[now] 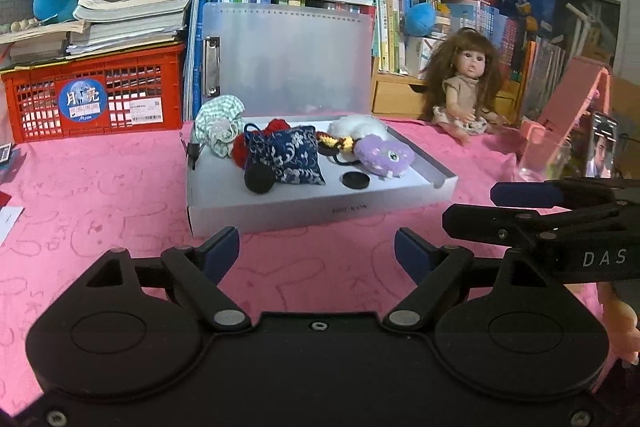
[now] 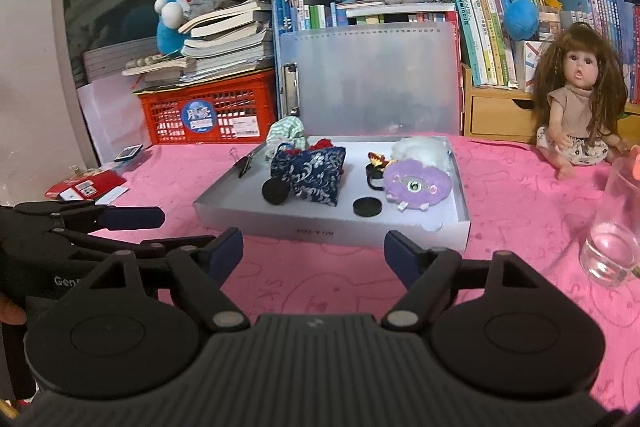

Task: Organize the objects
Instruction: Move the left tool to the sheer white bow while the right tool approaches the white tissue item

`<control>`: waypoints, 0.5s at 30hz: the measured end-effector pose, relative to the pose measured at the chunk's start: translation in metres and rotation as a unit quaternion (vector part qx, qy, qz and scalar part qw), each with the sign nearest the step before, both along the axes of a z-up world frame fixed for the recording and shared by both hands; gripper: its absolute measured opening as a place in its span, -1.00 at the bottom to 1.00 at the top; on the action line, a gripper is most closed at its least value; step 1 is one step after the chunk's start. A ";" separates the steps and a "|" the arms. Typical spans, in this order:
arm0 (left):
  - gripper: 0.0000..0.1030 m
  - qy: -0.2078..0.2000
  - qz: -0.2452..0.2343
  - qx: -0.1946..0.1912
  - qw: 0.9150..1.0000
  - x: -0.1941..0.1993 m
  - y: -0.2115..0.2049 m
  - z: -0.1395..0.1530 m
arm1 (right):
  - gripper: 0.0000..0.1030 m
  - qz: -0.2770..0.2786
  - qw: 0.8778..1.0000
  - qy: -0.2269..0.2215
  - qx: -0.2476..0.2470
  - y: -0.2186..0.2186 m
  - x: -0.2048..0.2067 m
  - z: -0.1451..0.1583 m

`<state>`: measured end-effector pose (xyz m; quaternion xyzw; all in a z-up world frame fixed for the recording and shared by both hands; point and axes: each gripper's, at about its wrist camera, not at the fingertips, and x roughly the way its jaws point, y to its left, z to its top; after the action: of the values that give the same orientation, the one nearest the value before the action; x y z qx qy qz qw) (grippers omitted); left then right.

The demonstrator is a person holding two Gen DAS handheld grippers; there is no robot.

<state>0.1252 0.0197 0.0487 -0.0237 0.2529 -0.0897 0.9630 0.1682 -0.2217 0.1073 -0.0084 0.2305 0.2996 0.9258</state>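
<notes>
A shallow white box (image 1: 304, 213) (image 2: 320, 227) lies on the pink tablecloth. In it lie a blue patterned pouch (image 1: 294, 157) (image 2: 312, 173), a purple plush (image 1: 384, 155) (image 2: 416, 187), a white fluffy toy (image 1: 360, 126) (image 2: 420, 149), a green checked cloth (image 1: 218, 125) (image 2: 286, 129), a black ball (image 1: 259, 179) (image 2: 275, 191), a black disc (image 1: 355, 181) (image 2: 366, 207) and a small yellow-red trinket (image 1: 340, 143). My left gripper (image 1: 316, 253) is open and empty, just in front of the box. My right gripper (image 2: 314, 253) is open and empty, also before the box.
A doll (image 1: 464, 87) (image 2: 576, 99) sits at the right. A clear glass (image 2: 614, 227) (image 1: 540, 159) stands near the right edge. A red crate (image 1: 96, 95) with stacked books, a clipboard (image 1: 288, 59) and plush toys on bookshelves line the back. Cards (image 2: 86, 187) lie at the left.
</notes>
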 end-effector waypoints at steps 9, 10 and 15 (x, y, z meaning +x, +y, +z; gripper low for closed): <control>0.65 -0.007 -0.006 0.017 1.000 -0.024 0.000 -0.008 | 0.69 0.009 1.000 0.001 -0.013 -0.001 -0.023 -0.009; 0.65 -0.007 -0.006 0.017 1.000 -0.027 0.000 -0.008 | 0.69 0.010 1.000 0.001 -0.015 0.000 -0.025 -0.010; 0.71 -0.002 -0.013 0.010 1.000 -0.039 0.005 -0.013 | 0.70 0.021 1.000 0.000 -0.016 -0.002 -0.037 -0.013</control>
<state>0.0859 0.0247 0.0353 -0.0108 0.2517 -0.1000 0.9626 0.1314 -0.2237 0.0939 -0.0284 0.2348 0.3151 0.9191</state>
